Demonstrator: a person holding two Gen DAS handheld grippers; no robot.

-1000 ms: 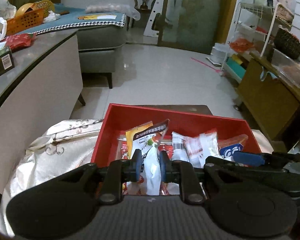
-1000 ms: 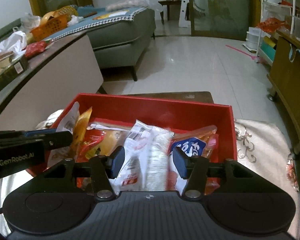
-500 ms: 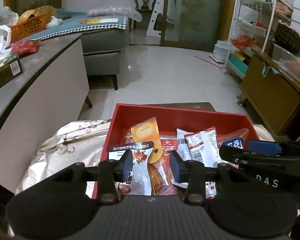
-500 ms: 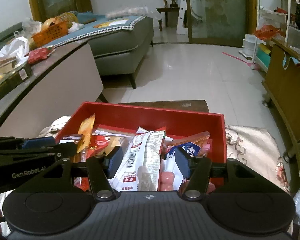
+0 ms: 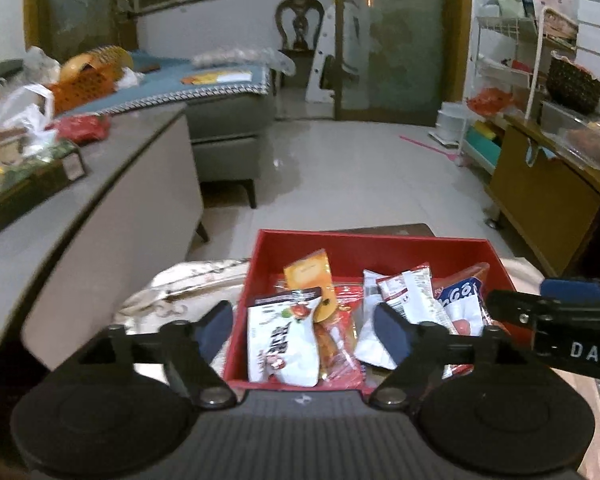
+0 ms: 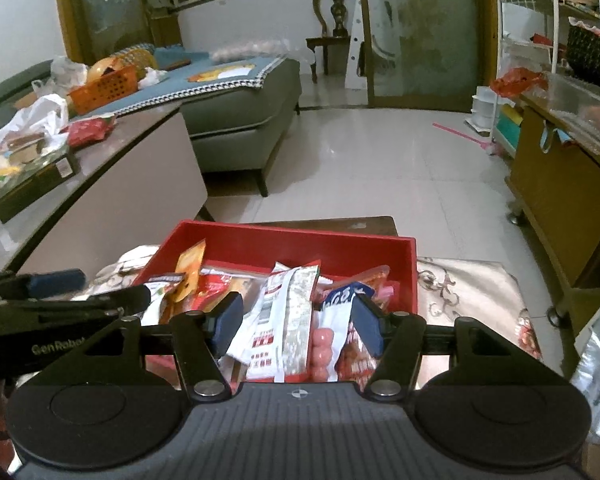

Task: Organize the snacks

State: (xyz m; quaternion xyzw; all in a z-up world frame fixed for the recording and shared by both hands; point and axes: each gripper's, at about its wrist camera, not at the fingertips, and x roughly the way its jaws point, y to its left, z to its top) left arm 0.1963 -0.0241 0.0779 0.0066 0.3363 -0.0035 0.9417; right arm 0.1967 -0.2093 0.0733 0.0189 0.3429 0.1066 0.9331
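A red box (image 5: 364,242) (image 6: 284,236) holds several snack packets. A white packet with black print (image 5: 284,336) stands at its near left, an orange packet (image 5: 310,276) behind it, and white-and-red packets (image 5: 408,292) (image 6: 288,312) in the middle. My left gripper (image 5: 304,326) is open and empty, hanging above the box's near left corner. My right gripper (image 6: 296,320) is open and empty above the box's near side, over the white-and-red packet and a pink sausage pack (image 6: 324,344). Each gripper shows at the edge of the other's view.
The box sits on a patterned cream cloth (image 6: 464,292). A grey counter (image 5: 60,216) with a green box and bags runs along the left. A sofa (image 6: 236,108) stands behind it. A wooden cabinet (image 5: 540,200) and wire shelves stand on the right. A silver bag (image 6: 596,376) lies at the near right.
My left gripper opened and let go of the white packet, which now stands in the box. Both grippers pulled back and up from the box.
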